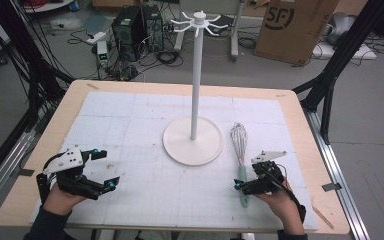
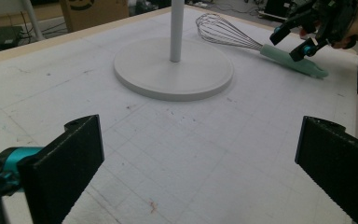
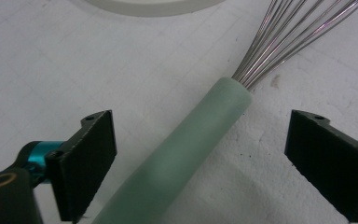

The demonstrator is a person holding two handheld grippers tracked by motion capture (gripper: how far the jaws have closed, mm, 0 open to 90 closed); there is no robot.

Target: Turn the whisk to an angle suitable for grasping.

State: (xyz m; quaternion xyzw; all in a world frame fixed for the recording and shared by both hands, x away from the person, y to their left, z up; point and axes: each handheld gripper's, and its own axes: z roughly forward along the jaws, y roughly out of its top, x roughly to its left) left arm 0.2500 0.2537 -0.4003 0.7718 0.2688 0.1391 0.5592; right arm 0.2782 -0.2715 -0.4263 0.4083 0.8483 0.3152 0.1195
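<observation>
Right gripper (image 3: 200,163) straddles the whisk (image 3: 186,154) handle beside the stand (image 1: 194,137), jaws apart, not pinching; left gripper (image 2: 200,172) hovers wide apart, farther off.

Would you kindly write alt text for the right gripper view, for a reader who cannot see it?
A whisk's pale green handle lies diagonally on the white gridded table between the right gripper's two black jaws, which stand open on either side without touching it. The whisk's wire loops fan toward the upper right, and the rim of a white round stand base shows at the top edge.
</observation>
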